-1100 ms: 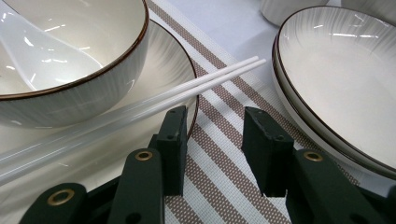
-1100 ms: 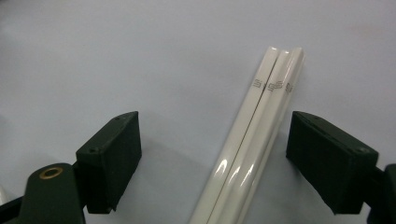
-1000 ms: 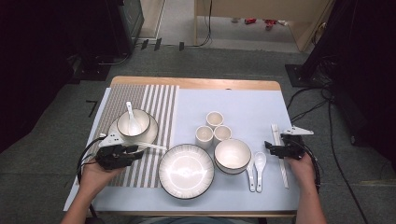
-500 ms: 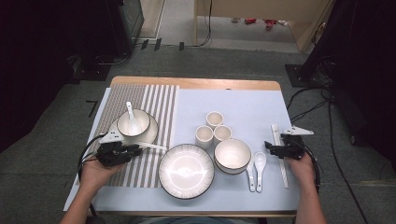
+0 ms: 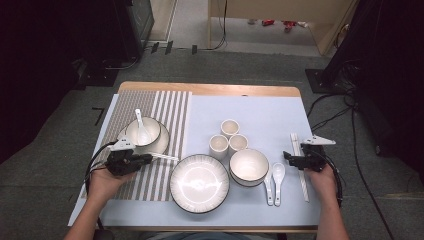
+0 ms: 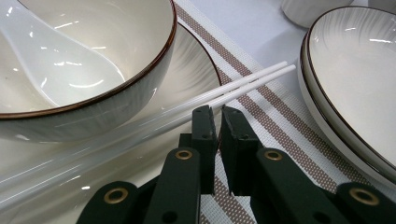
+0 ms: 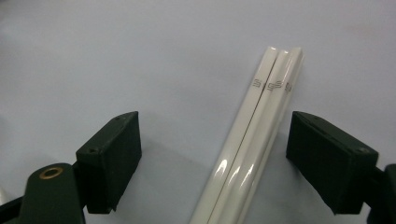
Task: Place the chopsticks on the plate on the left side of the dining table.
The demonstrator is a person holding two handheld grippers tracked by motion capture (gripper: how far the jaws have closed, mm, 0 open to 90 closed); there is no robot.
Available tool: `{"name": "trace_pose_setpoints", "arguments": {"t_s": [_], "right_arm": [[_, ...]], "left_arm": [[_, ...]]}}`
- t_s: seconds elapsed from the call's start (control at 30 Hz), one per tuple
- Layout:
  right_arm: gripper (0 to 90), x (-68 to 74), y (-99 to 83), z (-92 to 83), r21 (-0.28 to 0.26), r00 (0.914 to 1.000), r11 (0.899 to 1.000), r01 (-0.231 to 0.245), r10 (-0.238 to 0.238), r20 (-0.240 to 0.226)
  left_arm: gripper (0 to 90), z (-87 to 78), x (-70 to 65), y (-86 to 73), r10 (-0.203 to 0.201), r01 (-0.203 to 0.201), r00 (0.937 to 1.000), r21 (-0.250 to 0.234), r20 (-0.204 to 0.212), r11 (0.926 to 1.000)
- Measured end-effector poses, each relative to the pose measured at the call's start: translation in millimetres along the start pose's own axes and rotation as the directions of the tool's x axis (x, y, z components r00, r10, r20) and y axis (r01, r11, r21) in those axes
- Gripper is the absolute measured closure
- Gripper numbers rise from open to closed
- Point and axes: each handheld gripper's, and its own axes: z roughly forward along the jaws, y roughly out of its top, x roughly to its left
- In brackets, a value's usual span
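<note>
- Plate (image 5: 199, 183) sits nearest you, at the middle of the table's (image 5: 260, 107) near edge, on the pale blue cloth just right of the striped mat (image 5: 152, 180).
- Your left gripper (image 5: 146, 158) hangs over the mat's near half, pointing right; its jaws have just been closing and now stand almost together with only a thin slit between them.
- In the left gripper view the white chopsticks (image 6: 243, 86) run off the saucer's (image 6: 198, 70) rim and past the jaw tips; whether the tips actually pinch them you cannot tell from here, since the pair seems to pass beside the left jaw.
- Just behind that gripper the left bowl (image 5: 143, 131) stands on its saucer with a white spoon (image 5: 140, 123) lying inside.
- Your right gripper (image 5: 287, 157) hovers toward the table's right edge with its jaws spread wide.
- A second pair of chopsticks (image 7: 259, 135) lies flat on the cloth between those jaws, untouched by either pad.
- Left of that gripper two white soup spoons (image 5: 274, 181) lie side by side, next to the right bowl (image 5: 248, 166).
- Farther back, three small cups (image 5: 229, 136) cluster near the table's middle.
</note>
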Motion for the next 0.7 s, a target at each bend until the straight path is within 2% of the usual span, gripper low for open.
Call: {"name": "trace_pose_setpoints", "arguments": {"t_s": [0.2, 0.7], "right_arm": [[17.7, 0.3, -0.1, -0.1, 0.000, 1.0000, 1.000, -0.002, 0.002, 0.001], [17.7, 1.5, -0.5, -0.4, -0.001, 0.9999, 1.000, -0.007, 0.007, 0.012]], "left_arm": [[87.3, 4.0, 0.6, 1.9, -0.004, 0.004, 0.9999, 0.017, 0.010, 0.9999], [85.5, 10.4, 1.7, 5.0, 0.011, -0.011, 0.9999, 0.020, -0.008, 0.9997]]}}
